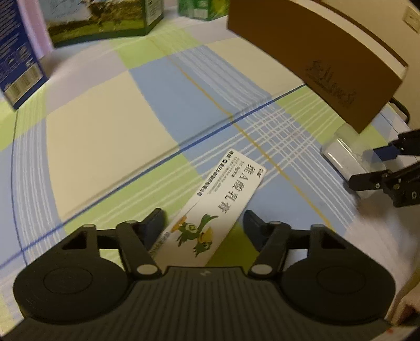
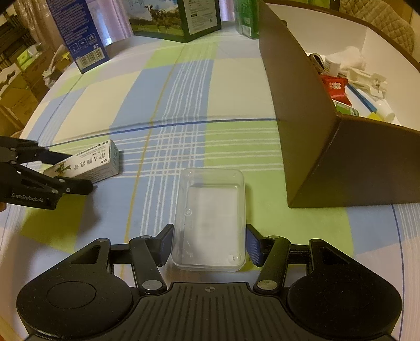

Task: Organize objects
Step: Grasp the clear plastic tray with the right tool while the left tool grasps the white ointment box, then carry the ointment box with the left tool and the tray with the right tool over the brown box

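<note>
A white carton [image 1: 223,199] with a green bird print lies flat on the checked tablecloth. My left gripper [image 1: 203,225] is open, one finger on each side of the carton's near end; the right finger stands clearly apart from it. From the right wrist the same carton [image 2: 99,165] shows at the left, with the left gripper [image 2: 78,173] straddling it. A clear plastic container [image 2: 210,217] rests on the cloth between the fingers of my right gripper [image 2: 210,244], which is open with its pads close to the container's sides. In the left wrist view, the right gripper [image 1: 370,168] flanks the container [image 1: 341,154].
A tall brown cardboard box [image 2: 302,118] stands to the right, holding several small items; it also shows as the brown box [image 1: 315,65]. At the far side stand a blue carton [image 2: 78,31], a green landscape box [image 2: 170,18] and a green pack [image 2: 246,18]. The round table edge [image 2: 31,112] curves on the left.
</note>
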Tool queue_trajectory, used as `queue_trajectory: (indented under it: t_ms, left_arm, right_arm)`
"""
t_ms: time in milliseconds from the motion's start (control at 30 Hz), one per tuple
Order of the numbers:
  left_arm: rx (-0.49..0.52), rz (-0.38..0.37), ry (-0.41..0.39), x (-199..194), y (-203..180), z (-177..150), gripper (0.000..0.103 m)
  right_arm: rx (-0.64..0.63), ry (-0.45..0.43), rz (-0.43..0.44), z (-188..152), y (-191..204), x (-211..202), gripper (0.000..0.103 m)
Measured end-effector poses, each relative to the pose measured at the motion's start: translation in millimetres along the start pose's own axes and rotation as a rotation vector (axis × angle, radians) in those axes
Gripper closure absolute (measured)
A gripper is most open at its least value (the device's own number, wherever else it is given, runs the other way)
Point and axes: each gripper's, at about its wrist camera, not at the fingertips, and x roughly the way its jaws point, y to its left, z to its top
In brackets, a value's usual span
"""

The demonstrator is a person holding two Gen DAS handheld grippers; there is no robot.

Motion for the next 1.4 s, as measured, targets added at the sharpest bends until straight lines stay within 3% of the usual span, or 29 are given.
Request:
queue_trajectory:
  t_ms: [233, 400, 733, 967, 1033, 1100, 1400]
  left_arm:
    - [-0.181, 0.018, 0.057, -14.9, -17.3, -11.7, 0.065]
    - [-0.267, -0.024, 0.075, -21.6, -38.6, -19.5, 0.066]
    - [-0.250, 0.026, 0.058, -3.9, -47.3, 5.2, 0.065]
    - [-0.204, 0.062, 0.059, 4.0, -59.6, 13.8, 0.065]
    - [-0.196, 0.076, 0.054, 4.1, -62.1, 11.8, 0.066]
    - [-0.205, 0.085, 0.050, 2.6, -61.9, 9.5, 0.069]
    - [-0.243, 0.102, 0.049, -5.0, -64.5, -0.7, 0.070]
  right_arm:
    - [-0.003, 0.006, -0.004, -2.9, 0.5, 1.1, 0.050]
    - [-0.010, 0.006, 0.001, -4.1, -0.3, 0.6, 0.050]
    - [-0.041, -0.004, -0.018, -2.3, 2.0, 3.6, 0.049]
    - [-0.052, -0.021, -0.063, 4.5, 0.9, 10.5, 0.041]
    - [-0.061, -0.035, -0.057, 4.1, 0.5, 9.9, 0.041]
    - [-0.069, -0.036, -0.049, 3.2, 0.9, 9.1, 0.048]
    - [-0.099, -0.033, -0.015, -8.1, 4.0, 2.8, 0.049]
